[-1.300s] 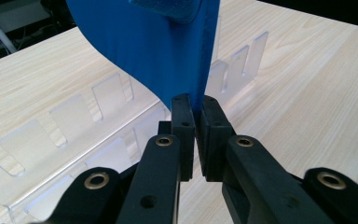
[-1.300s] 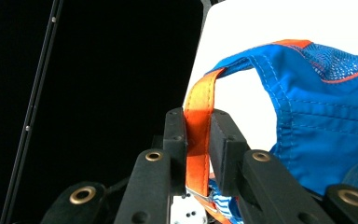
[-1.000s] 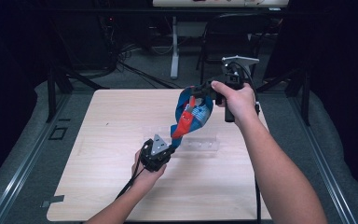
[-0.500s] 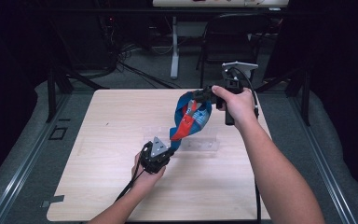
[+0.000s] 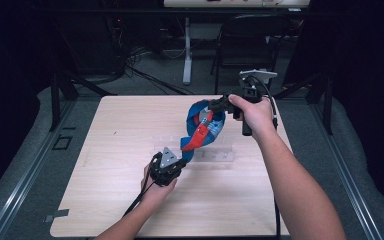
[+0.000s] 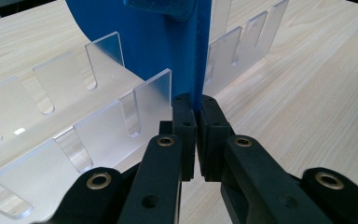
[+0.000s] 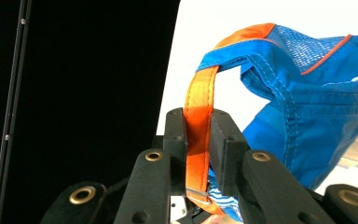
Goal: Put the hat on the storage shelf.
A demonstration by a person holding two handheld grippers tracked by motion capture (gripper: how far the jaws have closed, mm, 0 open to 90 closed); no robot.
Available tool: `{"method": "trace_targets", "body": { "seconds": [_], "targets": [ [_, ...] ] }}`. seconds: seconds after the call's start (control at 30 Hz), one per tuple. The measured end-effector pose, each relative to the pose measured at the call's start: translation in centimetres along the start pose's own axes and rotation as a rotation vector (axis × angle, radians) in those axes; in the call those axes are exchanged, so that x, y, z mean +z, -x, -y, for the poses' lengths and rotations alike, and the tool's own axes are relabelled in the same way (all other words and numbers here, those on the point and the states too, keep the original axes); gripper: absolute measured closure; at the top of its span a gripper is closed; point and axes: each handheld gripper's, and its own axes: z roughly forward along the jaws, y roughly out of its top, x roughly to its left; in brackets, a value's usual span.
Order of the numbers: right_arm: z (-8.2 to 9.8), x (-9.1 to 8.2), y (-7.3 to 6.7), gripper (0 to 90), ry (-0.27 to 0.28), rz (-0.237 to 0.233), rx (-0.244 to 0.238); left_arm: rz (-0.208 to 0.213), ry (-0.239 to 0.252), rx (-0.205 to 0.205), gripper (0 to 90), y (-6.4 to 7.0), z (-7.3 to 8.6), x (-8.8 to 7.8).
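Note:
A blue fabric bag [image 5: 204, 125] with orange-red straps hangs stretched between my two grippers above the wooden table [image 5: 115, 130]. My right gripper [image 5: 219, 106] holds it up at the top, shut on an orange strap [image 7: 198, 126] of the bag [image 7: 307, 107]. My left gripper [image 5: 179, 164] sits low near the table, shut on the bag's blue lower edge [image 6: 186, 60]. A clear acrylic slotted rack [image 6: 98, 121] lies on the table right behind the left gripper, also seen under the bag as the rack [image 5: 215, 152].
The table's right edge lies close behind my right hand [image 5: 255, 115]. Beyond the far edge stand a dark chair [image 5: 245, 50], a white table leg [image 5: 187, 55] and cables on the floor. A metal rail [image 5: 25, 170] runs along the floor at left.
My right gripper has drawn the bag's top up and slightly to the right, stretching the bag more. The left gripper has stayed in place on the lower edge.

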Motion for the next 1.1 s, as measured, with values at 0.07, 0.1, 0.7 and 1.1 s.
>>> {"method": "trace_targets", "body": {
  "seconds": [0.07, 0.1, 0.7, 1.1],
  "targets": [
    [0.0, 0.0, 0.2, 78.2, 0.004, 0.001, 0.002, 0.000, 0.002, -0.004, 87.3, 0.0, 0.0, 0.0],
    [0.0, -0.1, 0.4, 78.2, 0.002, 0.001, 0.006, 0.000, 0.003, -0.006, 87.3, 0.0, 0.1, 0.0],
    [0.1, -0.3, 1.2, 78.1, 0.002, 0.034, 0.012, 0.010, 0.009, -0.022, 83.2, -0.1, 0.1, -0.4],
    [0.2, -0.9, 1.6, 77.8, 0.003, 0.053, 0.014, 0.026, 0.018, -0.064, 69.7, -0.8, 0.3, -1.2]
  ]
}}
